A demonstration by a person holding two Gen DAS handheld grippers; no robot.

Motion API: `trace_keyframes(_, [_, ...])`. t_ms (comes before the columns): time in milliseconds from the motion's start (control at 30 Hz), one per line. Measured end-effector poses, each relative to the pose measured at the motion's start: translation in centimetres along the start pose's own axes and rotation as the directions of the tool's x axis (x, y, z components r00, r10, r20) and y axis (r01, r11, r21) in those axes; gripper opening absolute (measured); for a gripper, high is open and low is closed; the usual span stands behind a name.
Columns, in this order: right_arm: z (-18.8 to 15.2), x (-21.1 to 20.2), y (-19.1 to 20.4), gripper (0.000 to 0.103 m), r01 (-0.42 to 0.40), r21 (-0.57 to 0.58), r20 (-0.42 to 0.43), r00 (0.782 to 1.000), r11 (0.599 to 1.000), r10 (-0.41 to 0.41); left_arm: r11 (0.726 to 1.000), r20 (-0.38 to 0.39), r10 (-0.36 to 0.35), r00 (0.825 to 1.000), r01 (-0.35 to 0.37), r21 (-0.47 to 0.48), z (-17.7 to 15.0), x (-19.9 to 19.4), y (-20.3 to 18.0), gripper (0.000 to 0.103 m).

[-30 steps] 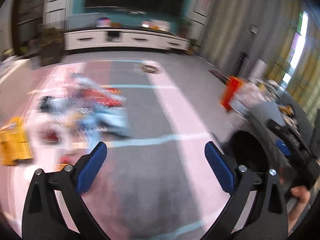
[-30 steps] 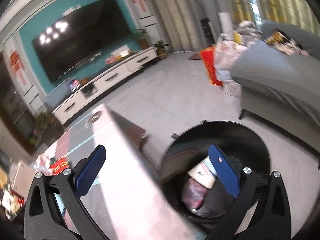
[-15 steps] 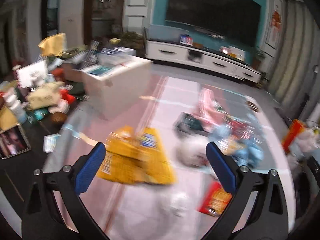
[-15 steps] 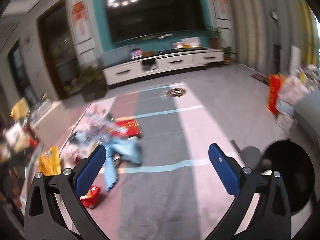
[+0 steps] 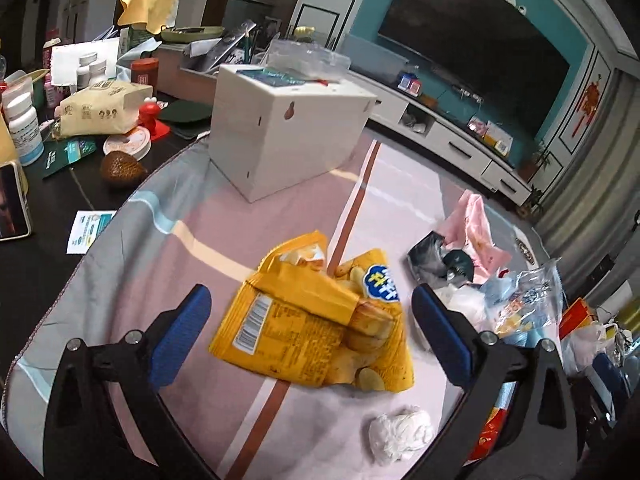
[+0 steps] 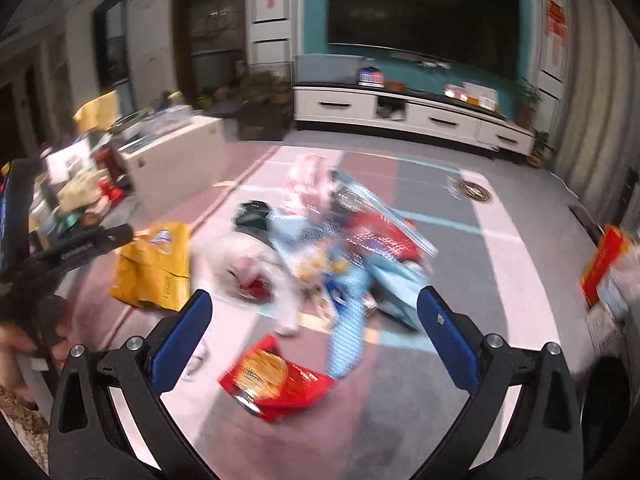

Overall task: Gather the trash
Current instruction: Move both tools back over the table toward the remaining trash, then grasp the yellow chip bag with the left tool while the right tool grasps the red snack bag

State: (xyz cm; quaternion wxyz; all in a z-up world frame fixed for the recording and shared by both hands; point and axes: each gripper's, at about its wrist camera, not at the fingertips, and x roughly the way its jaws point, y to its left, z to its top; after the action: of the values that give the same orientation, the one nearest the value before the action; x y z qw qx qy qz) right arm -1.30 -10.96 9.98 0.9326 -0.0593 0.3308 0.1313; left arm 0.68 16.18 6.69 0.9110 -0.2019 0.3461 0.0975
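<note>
The left gripper, fingers spread wide, frames a yellow chip bag lying on the striped cloth. The right gripper, also spread, hangs above a red snack packet, somewhat blurred.

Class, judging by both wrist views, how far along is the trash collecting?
Nothing visibly done. Both tongs are open and empty: the left tongs frame the yellow snack bag, the right tongs the red packet. The crumpled tissue and wrapper pile remain.
</note>
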Motion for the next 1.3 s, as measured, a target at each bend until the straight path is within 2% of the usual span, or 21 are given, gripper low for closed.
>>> trace_keyframes(133, [0.3, 0.6, 1.1, 0.1, -0.021, -0.052, 0.005, 1.0, 0.998, 0.022, 1.0, -0.006, 0.013, 1.0, -0.013, -0.001, -0.1, 0.4, 0.1, 0.1])
trace_keyframes(400, [-2.0, 4.1, -1.0, 0.1, -0.086, 0.112, -0.091, 0.991, 0.99, 0.096, 0.998, -0.033, -0.033, 0.999, 0.031, -0.05, -0.2, 1.2, 0.2, 0.1])
trace_keyframes(600, [-2.5, 4.1, -1.8, 0.1, -0.12, 0.16, -0.109, 0.984, 0.98, 0.139, 1.0, -0.028, -0.019, 0.999, 0.02, 0.003, -0.4, 1.5, -1.1, 0.1])
trace_keyframes(800, [-3.2, 4.6, -1.9, 0.096, -0.147, 0.176, -0.15, 0.973, 0.973, 0.174, 1.0, -0.053, -0.016, 0.998, 0.017, 0.014, -0.7, 2.3, -1.7, 0.1])
trace_keyframes(900, [-3.3, 4.9, -1.9, 0.089, -0.147, 0.18, -0.169, 0.969, 0.973, 0.177, 1.0, -0.062, -0.003, 0.998, 0.004, 0.012, -0.9, 2.7, -1.8, 0.1])
trace_keyframes(1033, [-3.7, 5.3, -1.6, 0.085, -0.169, 0.181, -0.192, 0.96, 0.969, 0.203, 0.999, -0.081, -0.01, 0.997, 0.013, 0.033, -1.2, 3.2, -2.3, 0.1])
trace_keyframes(1200, [-4.3, 6.1, -1.0, 0.082, -0.173, 0.173, -0.233, 0.949, 0.97, 0.211, 0.998, -0.105, 0.024, 0.994, -0.018, 0.059, -1.3, 4.3, -2.6, 0.1])
trace_keyframes(1300, [-4.6, 6.6, -0.8, 0.078, -0.17, 0.173, -0.258, 0.943, 0.97, 0.211, 0.999, -0.127, -0.001, 0.992, 0.006, 0.041, -1.3, 4.7, -2.5, 0.1])
